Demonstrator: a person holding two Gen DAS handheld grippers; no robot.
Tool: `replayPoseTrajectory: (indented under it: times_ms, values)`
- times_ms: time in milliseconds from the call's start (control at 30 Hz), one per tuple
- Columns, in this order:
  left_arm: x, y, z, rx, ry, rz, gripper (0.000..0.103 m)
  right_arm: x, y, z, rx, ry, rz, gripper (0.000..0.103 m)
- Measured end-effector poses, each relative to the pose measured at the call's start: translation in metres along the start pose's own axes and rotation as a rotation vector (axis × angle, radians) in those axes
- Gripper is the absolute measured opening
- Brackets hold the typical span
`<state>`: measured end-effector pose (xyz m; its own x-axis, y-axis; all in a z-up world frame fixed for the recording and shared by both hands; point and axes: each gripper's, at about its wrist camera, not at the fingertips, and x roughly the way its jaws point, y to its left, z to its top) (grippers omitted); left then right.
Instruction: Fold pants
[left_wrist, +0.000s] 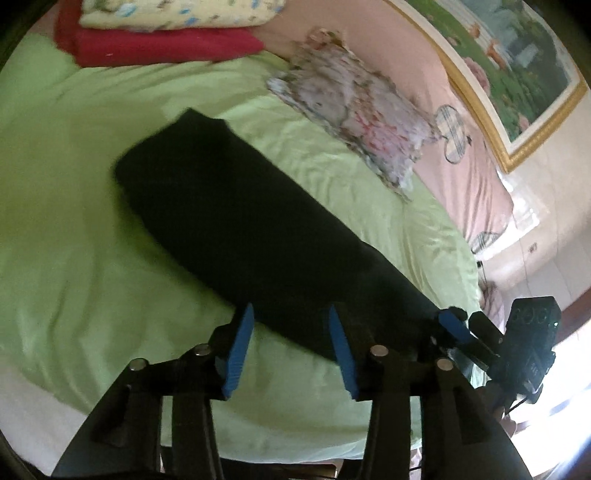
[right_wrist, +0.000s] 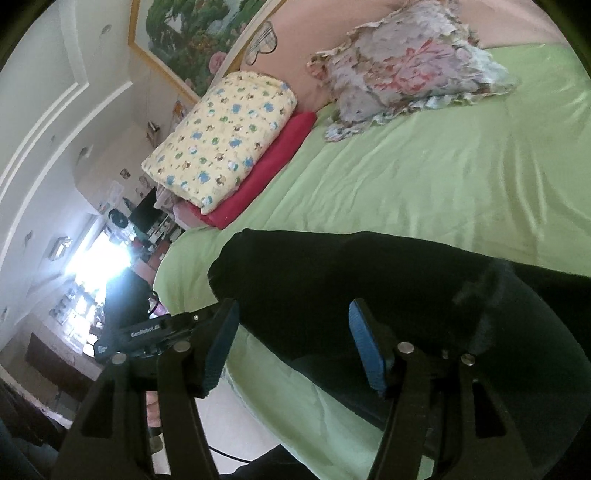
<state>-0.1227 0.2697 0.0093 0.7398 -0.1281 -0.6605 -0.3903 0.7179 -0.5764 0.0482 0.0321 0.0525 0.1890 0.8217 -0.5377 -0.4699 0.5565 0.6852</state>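
Black pants (left_wrist: 236, 206) lie folded in a long strip on the green sheet (left_wrist: 74, 258), running from upper left to lower right in the left wrist view. My left gripper (left_wrist: 291, 314) hovers open over the strip's near end, its blue pads apart with cloth below the gap, not pinched. In the right wrist view the pants (right_wrist: 369, 288) cross the lower frame. My right gripper (right_wrist: 293, 310) stands open just above their end, holding nothing. One of its blue fingers (left_wrist: 455, 326) shows at the right of the left wrist view, by the strip's lower end.
A floral pillow (right_wrist: 410, 70) leans on the pink headboard (left_wrist: 476, 155). A yellow patterned blanket (right_wrist: 225, 136) is stacked on a red one (right_wrist: 280, 155) at the bed's far corner. The bed edge (right_wrist: 258, 398) drops to a pale floor. A framed painting (left_wrist: 517, 66) hangs above.
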Motion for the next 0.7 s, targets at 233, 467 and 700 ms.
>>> replayPoseTrajectory:
  times_ms: [233,467,700]
  values:
    - [-0.012,0.028,0.005,-0.086,-0.039,0.017,0.046,0.023,0.014,0.009,-0.028,0.035,0.022,0.063]
    - [-0.012,0.048,0.014,-0.149,-0.069,0.023,0.051,0.045,0.026,0.019,-0.058,0.069,0.025,0.064]
    - [-0.005,0.058,0.025,-0.183,-0.078,0.021,0.051,0.076,0.038,0.039,-0.103,0.106,0.027,0.064]
